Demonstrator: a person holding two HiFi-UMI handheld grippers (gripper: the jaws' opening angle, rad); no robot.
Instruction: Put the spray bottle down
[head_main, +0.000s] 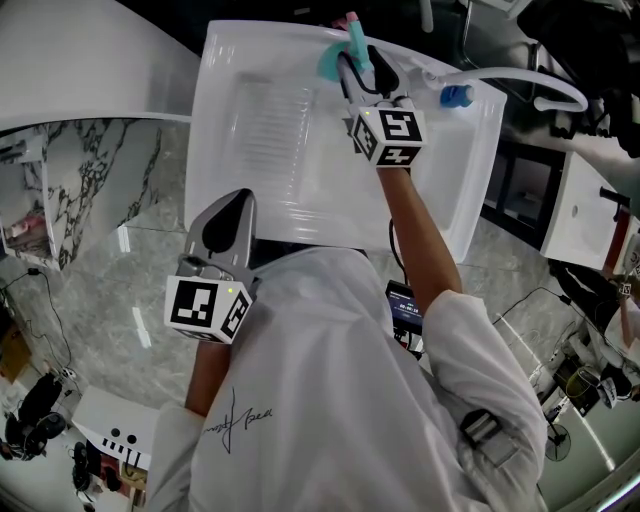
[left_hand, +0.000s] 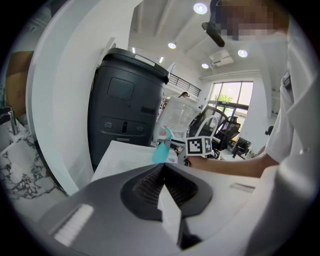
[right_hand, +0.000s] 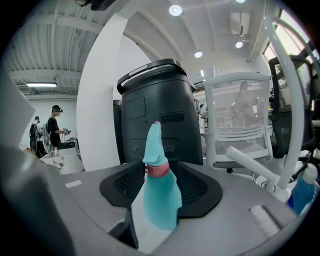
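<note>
at the far edge of the white tray (head_main: 250, 150) the teal spray bottle (right_hand: 161, 197) stands upright between the spread jaws of the right gripper (head_main: 362, 75), with the pads seemingly just off its sides. the gripper is best drawn straight back and level; brushing a side could tip the bottle. the right arm reaches long across the tray. the left gripper (left_hand: 162, 167) hangs near the body, jaws together and empty.

The spray bottle (right_hand: 161, 197) is teal with a pink collar. The worktop (head_main: 250, 130) is plain white, and the floor (head_main: 120, 290) is grey with marble veining. The left gripper (left_hand: 162, 169) and right gripper (right_hand: 161, 169) are grey, ribbed black inside. Their cubes (head_main: 208, 308) are white with black square markers. The shirt (head_main: 330, 400) is white.
</note>
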